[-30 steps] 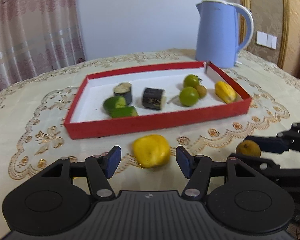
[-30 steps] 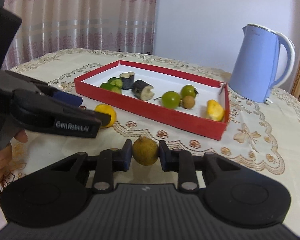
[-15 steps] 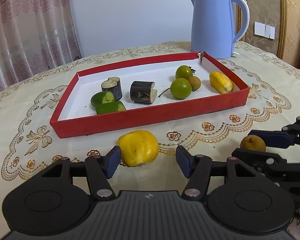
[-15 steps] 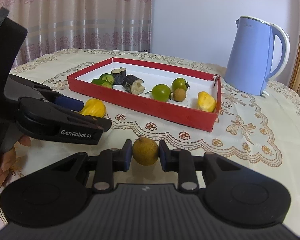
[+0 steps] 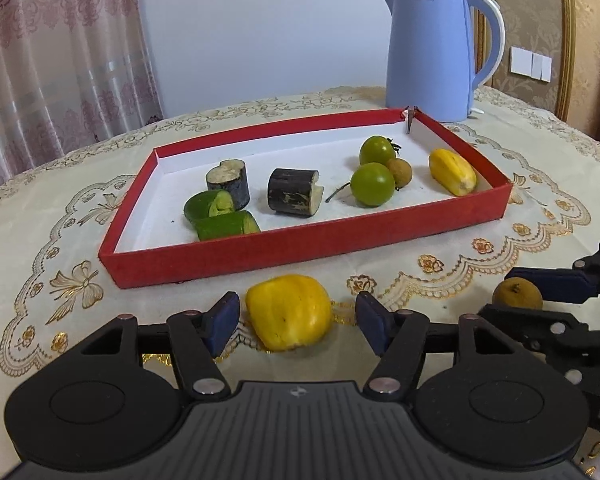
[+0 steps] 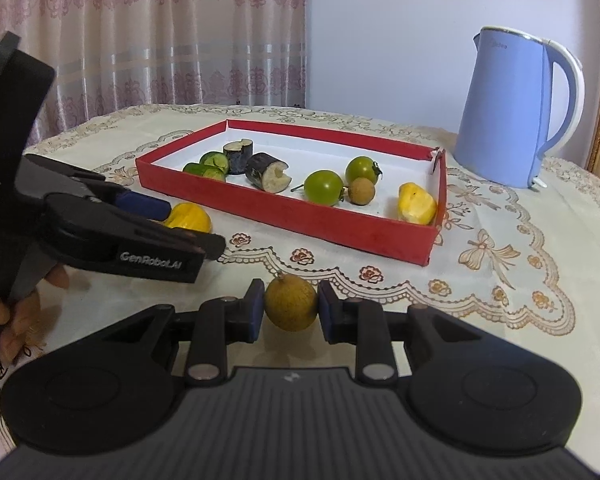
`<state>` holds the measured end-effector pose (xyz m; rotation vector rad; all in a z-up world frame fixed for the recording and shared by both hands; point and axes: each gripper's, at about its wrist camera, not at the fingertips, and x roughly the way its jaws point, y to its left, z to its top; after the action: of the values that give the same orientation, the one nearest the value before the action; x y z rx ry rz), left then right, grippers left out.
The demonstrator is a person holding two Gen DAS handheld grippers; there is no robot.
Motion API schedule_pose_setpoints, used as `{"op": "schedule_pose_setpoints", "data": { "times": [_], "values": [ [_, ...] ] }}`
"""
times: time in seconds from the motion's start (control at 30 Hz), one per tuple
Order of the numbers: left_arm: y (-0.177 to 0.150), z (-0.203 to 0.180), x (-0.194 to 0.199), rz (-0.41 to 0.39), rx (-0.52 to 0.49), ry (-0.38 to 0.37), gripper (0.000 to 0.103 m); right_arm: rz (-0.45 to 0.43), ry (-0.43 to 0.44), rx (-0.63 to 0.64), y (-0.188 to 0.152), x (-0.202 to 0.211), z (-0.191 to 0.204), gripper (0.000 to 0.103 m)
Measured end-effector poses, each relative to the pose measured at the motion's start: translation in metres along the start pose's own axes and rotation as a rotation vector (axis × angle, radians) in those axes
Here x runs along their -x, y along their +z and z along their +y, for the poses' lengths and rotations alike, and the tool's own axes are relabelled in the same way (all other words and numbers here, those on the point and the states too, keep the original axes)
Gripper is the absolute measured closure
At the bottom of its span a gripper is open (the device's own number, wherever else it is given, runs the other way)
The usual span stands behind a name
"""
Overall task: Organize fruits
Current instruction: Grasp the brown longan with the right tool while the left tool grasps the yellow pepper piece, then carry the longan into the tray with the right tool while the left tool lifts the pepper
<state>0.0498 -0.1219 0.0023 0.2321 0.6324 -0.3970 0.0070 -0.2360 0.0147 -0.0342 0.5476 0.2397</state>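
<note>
Left wrist view: red tray [image 5: 300, 240] with white floor sat on the embroidered tablecloth [image 5: 60, 240], blue kettle [image 5: 432, 56] behind its far right corner. Tray held two green cucumber pieces [image 5: 220, 216] at left, two dark-skinned sugarcane chunks [image 5: 260, 190] mid, two green tomatoes [image 5: 372, 172] touching a small brown longan [image 5: 400, 172], and a yellow fruit piece [image 5: 452, 172] at right. Left gripper [image 5: 296, 322] jaws had just been opening; yellow fruit chunk [image 5: 288, 312] lay on the cloth between the blue pads, just in front of the tray's near wall, gap on both sides, not gripped. Chunk was bright yellow, lumpy, glossy. Right gripper visible at far right, clamped on a brownish round fruit [image 5: 518, 294].

Right wrist view: right gripper [image 6: 290, 310] pads pressed both sides of that fruit [image 6: 290, 306], tan-yellow, speckled, small stem nub on top, near the cloth short of the tray [image 6: 380, 236]. Same tray contents. Left gripper [image 6: 172, 220] at left, held by a hand [image 6: 4, 312], yellow chunk [image 6: 190, 218] beside its tips.
</note>
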Motion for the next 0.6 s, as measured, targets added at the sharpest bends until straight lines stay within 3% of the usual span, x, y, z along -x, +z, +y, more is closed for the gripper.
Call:
{"op": "schedule_pose_setpoints", "data": {
  "times": [0.1, 0.23, 0.6],
  "values": [
    [0.001, 0.004, -0.004, 0.011, 0.022, -0.019, 0.040, 0.001, 0.010, -0.010, 0.000, -0.001, -0.002, 0.077],
    [0.000, 0.001, -0.002, 0.001, 0.020, -0.026, 0.060, -0.005, 0.009, -0.014, 0.000, 0.000, -0.002, 0.077],
    [-0.001, 0.005, 0.010, -0.018, 0.038, -0.042, 0.060, -0.023, -0.014, 0.013, 0.006, 0.005, 0.000, 0.077]
  ]
}}
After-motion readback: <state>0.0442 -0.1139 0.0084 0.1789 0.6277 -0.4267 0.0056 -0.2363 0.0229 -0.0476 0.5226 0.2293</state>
